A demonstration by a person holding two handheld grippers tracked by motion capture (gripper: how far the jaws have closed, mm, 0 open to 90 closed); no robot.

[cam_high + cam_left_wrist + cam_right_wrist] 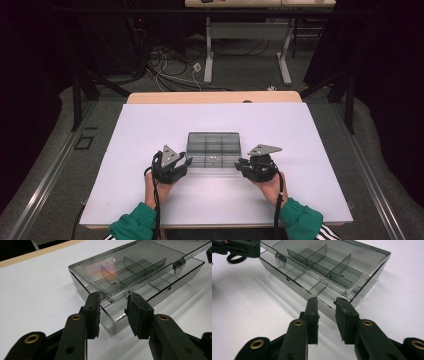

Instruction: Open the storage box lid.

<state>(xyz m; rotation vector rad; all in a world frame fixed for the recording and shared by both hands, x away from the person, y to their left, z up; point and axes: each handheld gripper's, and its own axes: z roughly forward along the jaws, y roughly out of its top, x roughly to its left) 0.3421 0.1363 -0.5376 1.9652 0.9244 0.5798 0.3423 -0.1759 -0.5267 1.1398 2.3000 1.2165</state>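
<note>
I see a white surface [150,145] with a pale wooden edge along its far side. Directly on it lies one clear smoky plastic compartment box [214,148], its lid slightly raised, sitting near the middle, well apart from the wooden edge and side edges.

Left gripper [186,162]: jaws stood parted, aimed right. Right gripper [241,163]: jaws stood parted, aimed left. Both forearms entered low, in green sleeves [134,226].

a clear smoky plastic compartment box [214,148] with inner dividers lies flat mid-table, its hinged lid slightly raised.
</note>
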